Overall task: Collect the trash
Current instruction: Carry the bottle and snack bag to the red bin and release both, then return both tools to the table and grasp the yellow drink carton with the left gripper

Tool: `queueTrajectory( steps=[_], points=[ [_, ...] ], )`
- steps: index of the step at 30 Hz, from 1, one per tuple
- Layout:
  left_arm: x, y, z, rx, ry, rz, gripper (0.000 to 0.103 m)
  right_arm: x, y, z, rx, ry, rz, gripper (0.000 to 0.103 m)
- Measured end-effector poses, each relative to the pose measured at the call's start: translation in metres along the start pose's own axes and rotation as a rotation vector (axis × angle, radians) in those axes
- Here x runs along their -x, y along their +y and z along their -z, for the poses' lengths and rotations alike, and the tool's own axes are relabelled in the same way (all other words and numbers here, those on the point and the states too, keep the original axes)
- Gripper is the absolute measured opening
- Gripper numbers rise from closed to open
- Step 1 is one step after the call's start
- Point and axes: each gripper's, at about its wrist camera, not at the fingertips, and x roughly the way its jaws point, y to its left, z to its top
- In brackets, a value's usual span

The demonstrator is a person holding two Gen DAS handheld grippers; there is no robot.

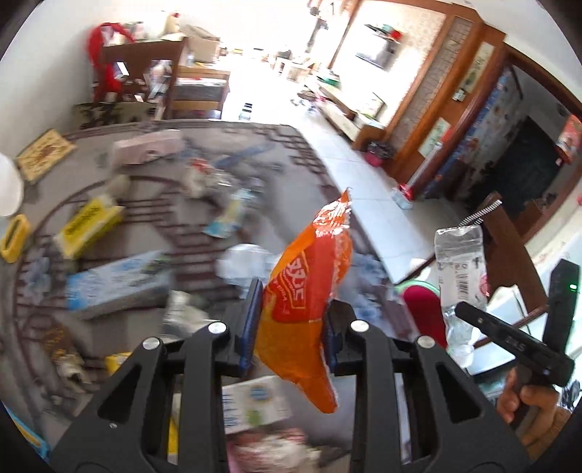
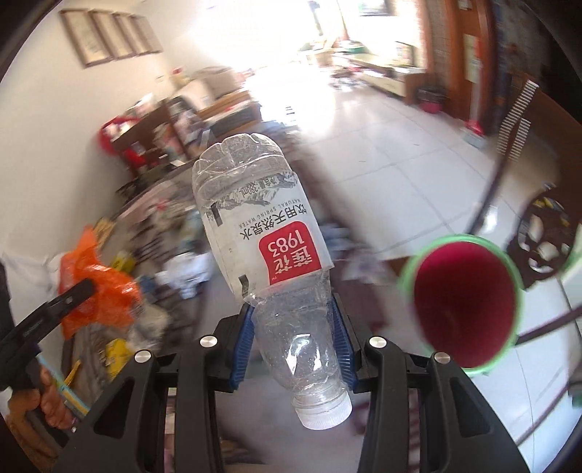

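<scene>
Carrying stage: left gripper (image 1: 291,327) jaws clamp crumpled orange foil snack wrapper (image 1: 309,283); right gripper (image 2: 294,345) jaws clamp clear plastic water bottle (image 2: 269,247). Next, likely: carry both to green-rimmed red bin (image 2: 465,305), release.

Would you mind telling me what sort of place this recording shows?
Most likely a home living room: a patterned rug strewn with trash over tiled floor, framed pictures on the wall, and wooden furniture.
</scene>
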Motion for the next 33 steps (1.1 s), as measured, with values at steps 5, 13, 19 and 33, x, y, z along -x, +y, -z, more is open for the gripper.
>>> queueTrajectory(
  steps=[5,13,19,33],
  points=[
    [-0.027,-0.057,0.003,-0.041,0.040,0.059,0.029,-0.020,-0.085,0.000,-0.088,0.065,0.156,0.039],
    [-0.064,-0.132,0.014,-0.108,0.117,0.124,0.029,-0.090,-0.179,0.016,-0.160,0.278,0.262,0.039],
    [-0.092,-0.174,0.017,-0.152,0.165,0.155,0.029,-0.108,-0.200,0.009,-0.180,0.315,0.250,0.045],
    [-0.176,-0.278,0.030,-0.320,0.295,0.328,0.029,-0.012,-0.228,-0.020,-0.238,0.076,0.266,0.064]
  ],
)
